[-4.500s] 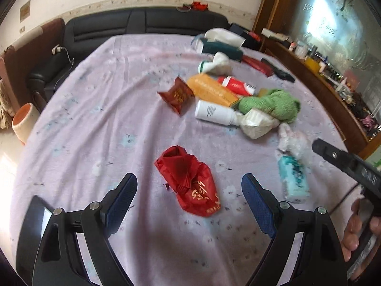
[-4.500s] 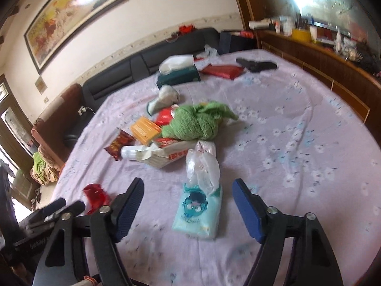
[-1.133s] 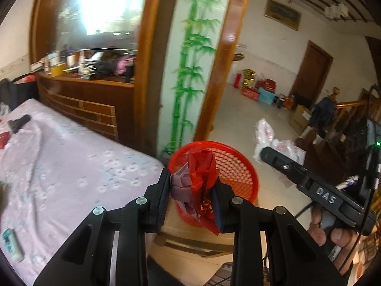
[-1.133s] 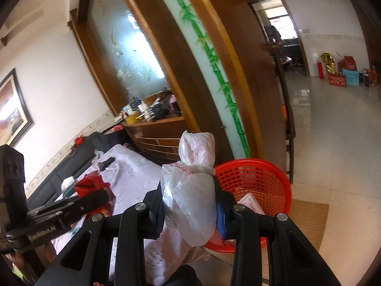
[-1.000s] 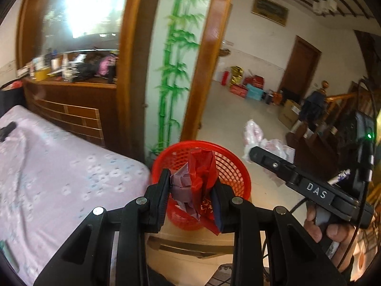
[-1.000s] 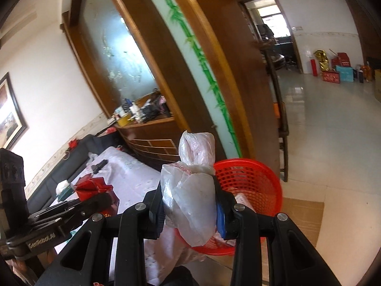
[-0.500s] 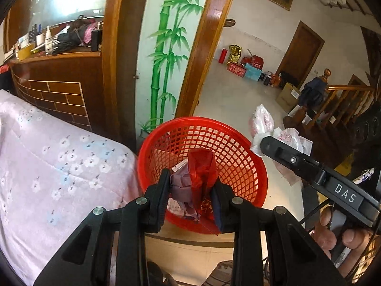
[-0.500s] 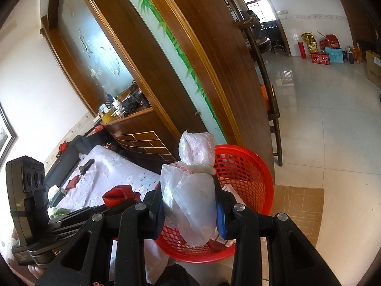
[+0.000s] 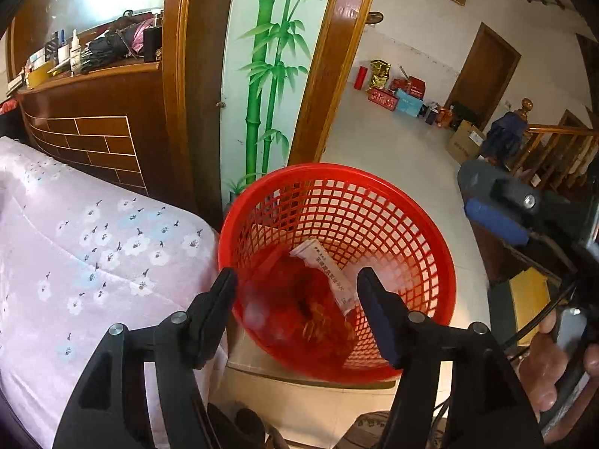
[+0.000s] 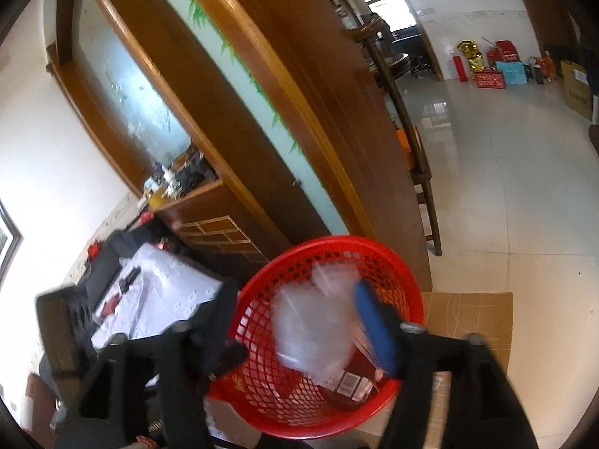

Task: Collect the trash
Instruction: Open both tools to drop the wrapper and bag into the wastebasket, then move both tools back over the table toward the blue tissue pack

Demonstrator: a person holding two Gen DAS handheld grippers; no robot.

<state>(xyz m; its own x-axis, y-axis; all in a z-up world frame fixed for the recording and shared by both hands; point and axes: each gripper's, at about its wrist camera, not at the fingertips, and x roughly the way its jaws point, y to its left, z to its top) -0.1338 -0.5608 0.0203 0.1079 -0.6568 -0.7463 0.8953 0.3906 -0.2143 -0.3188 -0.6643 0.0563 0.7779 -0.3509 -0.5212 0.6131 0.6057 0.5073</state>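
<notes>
A red mesh basket (image 9: 374, 202) stands on the floor beside the table's edge. My left gripper (image 9: 299, 307) hangs over its near rim with the jaws opening. The red wrapper (image 9: 299, 310) is a blur below them, falling free into the basket beside a white packet (image 9: 329, 273). In the right wrist view the same basket (image 10: 374, 247) lies under my right gripper (image 10: 299, 321), whose jaws are opening too. The clear plastic bag (image 10: 310, 329) is blurred between its fingers, loose and dropping toward the boxes inside.
The table with the pale floral cloth (image 9: 75, 262) fills the left. A wooden partition with a bamboo-painted glass panel (image 9: 269, 75) rises right behind the basket. A wooden chair (image 10: 419, 172) stands past it. Open tiled floor (image 10: 524, 187) stretches to the right, with boxes (image 9: 397, 93) at the far wall.
Both grippers have spread their jaws and sunk closer over the basket. The red wrapper and the plastic bag, clamped half a second ago, have come loose and are falling in.
</notes>
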